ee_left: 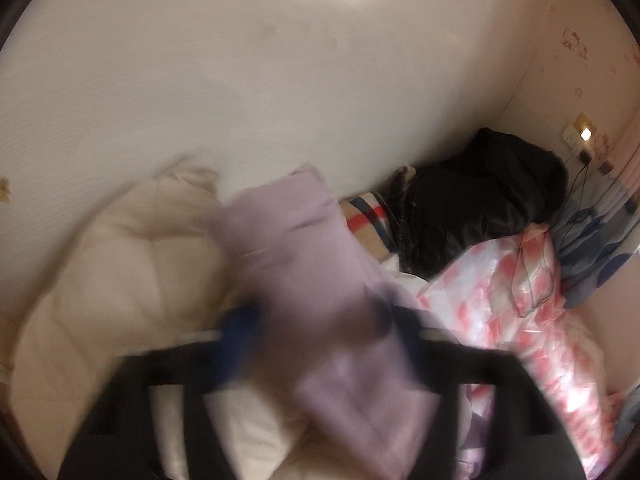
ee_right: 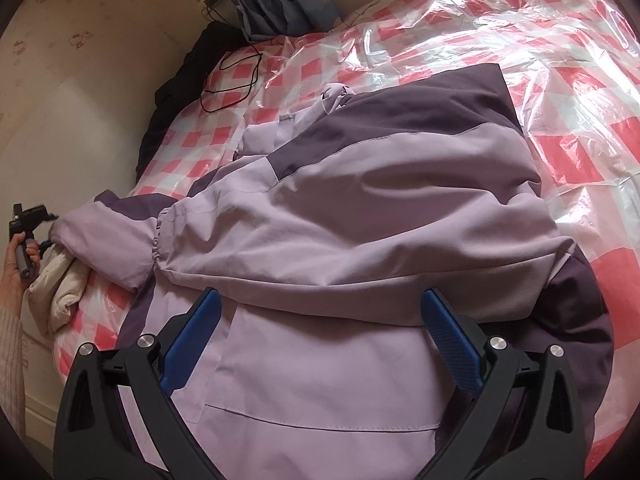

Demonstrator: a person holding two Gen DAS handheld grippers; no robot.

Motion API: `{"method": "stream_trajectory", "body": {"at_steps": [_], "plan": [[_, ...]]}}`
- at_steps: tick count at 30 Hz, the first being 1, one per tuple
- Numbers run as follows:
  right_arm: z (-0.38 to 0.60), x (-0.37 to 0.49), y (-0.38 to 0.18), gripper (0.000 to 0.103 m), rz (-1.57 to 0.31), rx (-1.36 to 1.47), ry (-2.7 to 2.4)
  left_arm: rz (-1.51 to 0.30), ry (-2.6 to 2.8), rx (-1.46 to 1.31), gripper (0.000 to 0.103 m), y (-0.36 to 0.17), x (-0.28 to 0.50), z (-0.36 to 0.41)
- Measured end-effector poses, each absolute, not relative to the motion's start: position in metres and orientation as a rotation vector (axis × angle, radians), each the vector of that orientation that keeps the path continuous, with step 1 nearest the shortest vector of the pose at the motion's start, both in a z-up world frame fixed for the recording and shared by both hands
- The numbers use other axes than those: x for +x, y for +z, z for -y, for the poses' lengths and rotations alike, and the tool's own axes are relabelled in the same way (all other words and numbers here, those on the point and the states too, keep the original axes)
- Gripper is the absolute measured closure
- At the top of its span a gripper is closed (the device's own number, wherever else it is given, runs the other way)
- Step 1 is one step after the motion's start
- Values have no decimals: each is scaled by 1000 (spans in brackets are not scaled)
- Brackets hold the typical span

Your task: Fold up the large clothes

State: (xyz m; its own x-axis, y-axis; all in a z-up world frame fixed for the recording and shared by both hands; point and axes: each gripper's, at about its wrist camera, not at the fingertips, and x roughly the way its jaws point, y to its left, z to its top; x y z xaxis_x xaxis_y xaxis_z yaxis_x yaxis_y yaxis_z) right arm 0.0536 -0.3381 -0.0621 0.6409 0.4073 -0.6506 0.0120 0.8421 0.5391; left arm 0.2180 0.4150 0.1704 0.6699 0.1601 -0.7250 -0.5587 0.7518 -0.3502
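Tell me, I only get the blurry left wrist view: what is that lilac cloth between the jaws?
Observer: The right wrist view shows it. It is the end of a sleeve of a lilac and purple jacket spread on the bed.
Operator: Is the other tool gripping the jacket too?
Observer: No. The right gripper is over the jacket's near part with its jaws open, and nothing is pinched.
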Motion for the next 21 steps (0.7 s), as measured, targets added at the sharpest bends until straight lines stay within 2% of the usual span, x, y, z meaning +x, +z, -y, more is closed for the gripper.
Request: {"method": "stream_trajectory", "body": {"at_steps": [1,4,11,18,21], "plan": [[338,53,-62,6,-852,541,239,-719,388,-649,76,168,218,-417],[340,52,-59,6,-844,550,240,-664,334,-680,82,173,208,-414],[344,51,-53,6,-826,566,228,-480,71,-737,83,223,178,-371],[352,51,-51,6,-833,571,177,-424,-237,-631,85,289,162,-254],[356,51,-47,6,-825,555,157,-435,-370,-586,85,300,159,-193]]}}
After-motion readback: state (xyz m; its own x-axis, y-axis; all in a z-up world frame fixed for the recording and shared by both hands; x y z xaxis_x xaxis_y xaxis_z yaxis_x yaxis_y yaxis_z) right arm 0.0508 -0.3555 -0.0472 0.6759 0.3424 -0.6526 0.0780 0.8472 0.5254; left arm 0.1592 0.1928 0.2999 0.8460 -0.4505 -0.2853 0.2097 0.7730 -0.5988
